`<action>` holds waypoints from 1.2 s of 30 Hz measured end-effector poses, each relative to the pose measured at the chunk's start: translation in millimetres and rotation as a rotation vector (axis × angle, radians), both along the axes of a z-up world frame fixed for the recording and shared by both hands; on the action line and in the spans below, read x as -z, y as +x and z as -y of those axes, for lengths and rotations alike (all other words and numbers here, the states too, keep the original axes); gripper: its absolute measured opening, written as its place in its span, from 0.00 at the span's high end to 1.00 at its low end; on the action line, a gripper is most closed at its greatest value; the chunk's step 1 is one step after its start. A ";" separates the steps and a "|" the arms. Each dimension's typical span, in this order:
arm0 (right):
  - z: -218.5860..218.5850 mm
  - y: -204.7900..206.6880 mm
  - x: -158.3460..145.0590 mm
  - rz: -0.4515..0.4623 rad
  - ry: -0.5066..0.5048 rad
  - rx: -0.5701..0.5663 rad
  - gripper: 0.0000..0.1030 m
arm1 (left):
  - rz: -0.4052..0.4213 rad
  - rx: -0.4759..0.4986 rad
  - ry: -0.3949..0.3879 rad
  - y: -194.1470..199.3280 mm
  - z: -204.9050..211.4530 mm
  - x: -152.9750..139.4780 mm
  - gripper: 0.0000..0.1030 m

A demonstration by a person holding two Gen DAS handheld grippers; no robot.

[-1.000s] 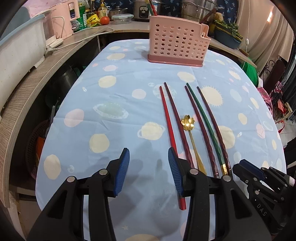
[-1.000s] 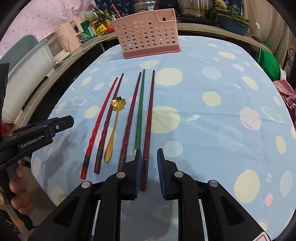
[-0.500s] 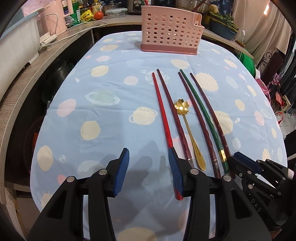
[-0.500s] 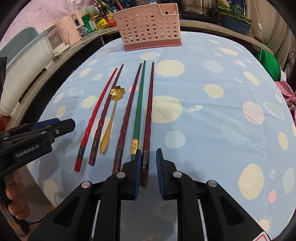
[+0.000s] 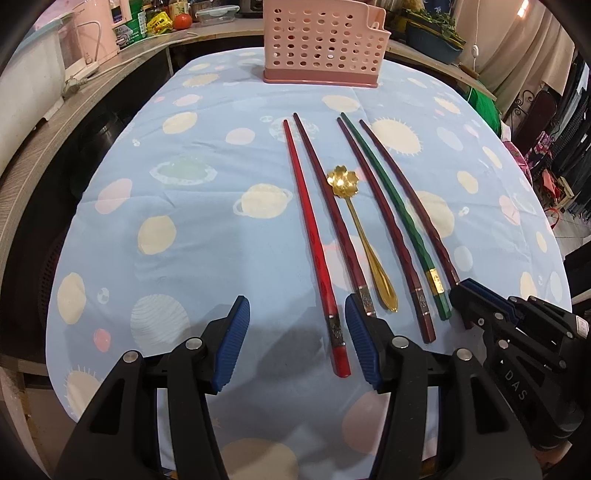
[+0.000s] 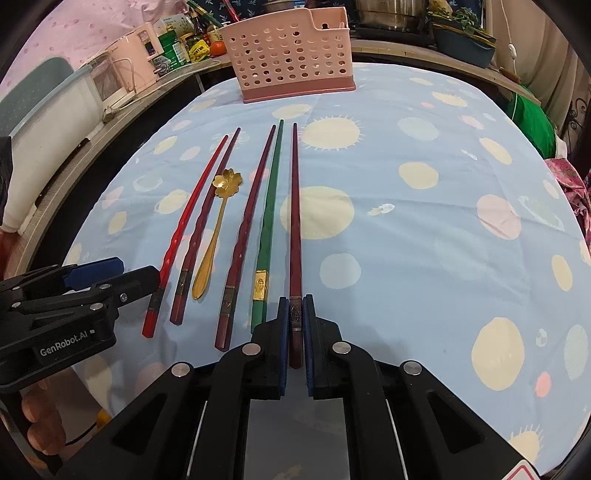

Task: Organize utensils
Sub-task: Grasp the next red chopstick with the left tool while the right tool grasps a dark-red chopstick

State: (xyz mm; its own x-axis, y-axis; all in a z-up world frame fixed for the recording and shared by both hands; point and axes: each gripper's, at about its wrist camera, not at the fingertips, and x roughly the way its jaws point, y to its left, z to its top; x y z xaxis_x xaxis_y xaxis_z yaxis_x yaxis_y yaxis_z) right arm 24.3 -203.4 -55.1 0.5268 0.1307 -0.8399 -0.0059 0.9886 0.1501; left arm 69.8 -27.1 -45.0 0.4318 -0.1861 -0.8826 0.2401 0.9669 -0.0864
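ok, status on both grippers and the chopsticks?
Right gripper shut on dark red chopstick. Left gripper open, straddling red chopstick. Basket path unobstructed.

cloth [image 5: 221, 221]: blue, planets | basket [image 5: 321, 40]: pink | spoon [image 5: 345, 181]: gold | chopstick [image 5: 388, 206]: green, perhaps faceted

A lived-in home kitchen. Well beyond the jaws, a wooden counter [image 5: 110, 74] curves round the surface, which wears a pale blue planet-print cloth [image 5: 207, 206]. The counter is crowded with a pink appliance [image 6: 122, 70], food packets [image 6: 199, 48], a tomato [image 5: 181, 21] and a lidded container [image 5: 216, 16]. A steel pot [image 6: 391, 14] stands far right, with potted greens [image 6: 465, 40] beside it.
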 end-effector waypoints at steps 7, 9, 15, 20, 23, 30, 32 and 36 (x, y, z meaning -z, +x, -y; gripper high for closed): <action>1.9 0.3 0.4 -0.003 0.018 0.010 0.93 | -0.038 0.003 -0.014 -0.8 -0.5 8.1 0.51; 2.1 0.0 0.4 -0.004 0.022 0.013 0.93 | -0.034 0.006 -0.011 -2.7 0.5 8.5 0.52; 2.6 0.1 0.1 -0.003 0.022 0.014 0.93 | -0.031 0.022 -0.013 -7.7 2.5 8.3 0.60; 3.0 -0.6 0.3 -0.005 0.029 0.019 0.93 | -0.029 0.027 -0.027 -8.0 3.1 8.1 0.72; 2.8 -0.6 0.3 -0.004 0.026 0.017 0.93 | -0.028 0.030 -0.026 -8.0 3.9 8.2 0.81; 3.6 -1.7 0.7 -0.005 0.026 0.019 0.93 | -0.027 0.028 -0.028 -7.6 4.0 8.4 0.93; 4.0 -2.2 0.5 -0.006 0.029 0.022 0.93 | -0.027 0.030 -0.025 -7.6 4.5 8.3 0.93; 7.0 -6.0 -3.5 0.000 0.040 0.034 0.93 | -0.027 0.023 -0.027 -7.5 1.3 6.1 0.93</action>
State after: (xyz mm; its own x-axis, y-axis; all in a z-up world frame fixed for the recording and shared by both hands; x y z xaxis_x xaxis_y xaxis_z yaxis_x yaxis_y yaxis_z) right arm 18.3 -210.4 -51.7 0.5314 0.1459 -0.8344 0.0275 0.9816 0.1892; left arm 62.3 -28.3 -51.1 0.4030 -0.2191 -0.8886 0.2591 0.9585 -0.1188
